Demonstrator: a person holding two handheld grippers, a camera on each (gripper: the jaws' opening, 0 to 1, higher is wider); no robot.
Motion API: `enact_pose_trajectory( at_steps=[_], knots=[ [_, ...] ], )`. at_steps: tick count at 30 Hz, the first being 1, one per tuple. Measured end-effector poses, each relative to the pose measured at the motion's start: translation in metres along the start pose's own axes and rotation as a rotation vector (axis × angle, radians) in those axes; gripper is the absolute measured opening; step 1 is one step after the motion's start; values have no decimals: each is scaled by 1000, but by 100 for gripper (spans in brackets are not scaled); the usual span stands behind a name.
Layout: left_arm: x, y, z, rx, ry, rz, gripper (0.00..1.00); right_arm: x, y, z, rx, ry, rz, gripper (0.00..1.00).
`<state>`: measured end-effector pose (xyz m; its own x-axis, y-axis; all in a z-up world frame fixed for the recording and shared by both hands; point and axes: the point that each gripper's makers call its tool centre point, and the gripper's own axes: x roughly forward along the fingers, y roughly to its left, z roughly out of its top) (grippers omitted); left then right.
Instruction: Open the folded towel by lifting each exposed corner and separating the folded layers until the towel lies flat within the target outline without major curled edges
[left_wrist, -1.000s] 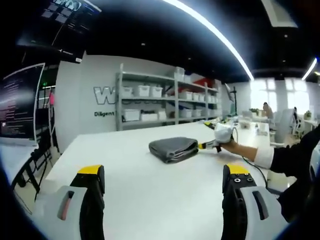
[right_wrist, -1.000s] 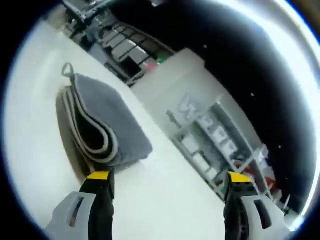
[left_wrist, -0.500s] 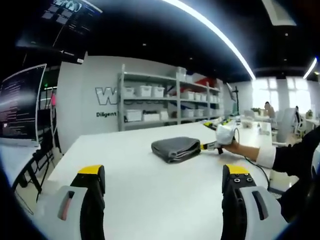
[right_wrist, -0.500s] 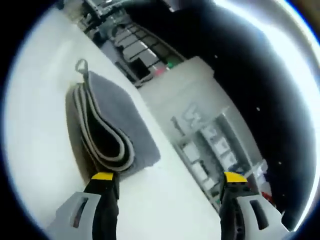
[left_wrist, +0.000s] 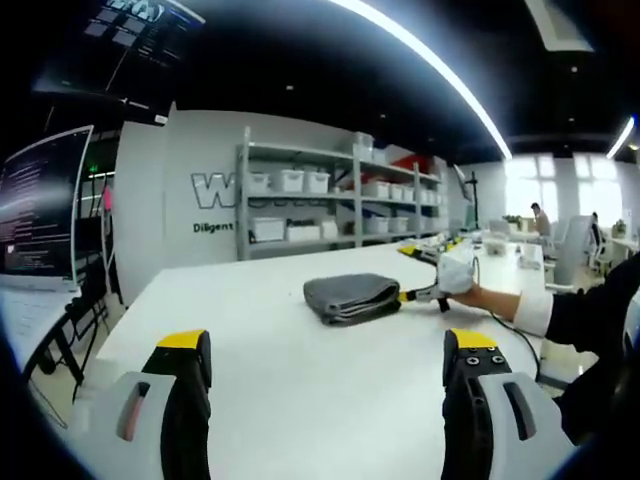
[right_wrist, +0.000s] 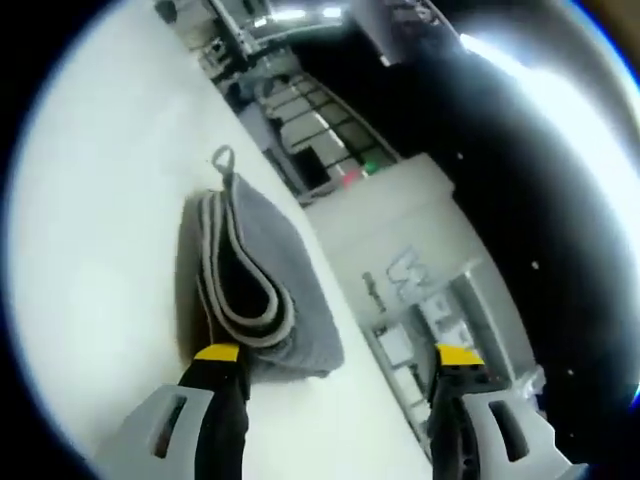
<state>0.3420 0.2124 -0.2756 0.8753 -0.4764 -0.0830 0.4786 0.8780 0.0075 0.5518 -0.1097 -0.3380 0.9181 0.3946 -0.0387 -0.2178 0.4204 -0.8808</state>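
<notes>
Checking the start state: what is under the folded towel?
The towel lies on the white table; a shadow shows at its base in the right gripper view. Any target outline beneath is covered.

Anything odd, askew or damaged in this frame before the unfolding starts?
Nothing stands out. The grey towel lies folded on the white table, layers neatly stacked, hanging loop at one corner. Right gripper open at its edge, left gripper open, well back.
</notes>
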Motion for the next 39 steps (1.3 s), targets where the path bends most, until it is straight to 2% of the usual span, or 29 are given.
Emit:
enact_pose_trajectory(
  at_steps=[8, 13, 35, 39],
  knots=[
    [0, 1, 0, 0, 0, 0, 95, -2, 10, 18, -8, -72, 39, 66],
    [3, 0, 0, -5, -2, -8, 94, -3, 23, 32, -40, -131, 83, 57],
    [9, -7, -4, 1, 13, -25, 93, -1, 54, 58, -147, -204, 179, 33],
    [9, -7, -4, 2, 12, -27, 93, -3, 63, 65, -160, -212, 205, 25]
  ],
)
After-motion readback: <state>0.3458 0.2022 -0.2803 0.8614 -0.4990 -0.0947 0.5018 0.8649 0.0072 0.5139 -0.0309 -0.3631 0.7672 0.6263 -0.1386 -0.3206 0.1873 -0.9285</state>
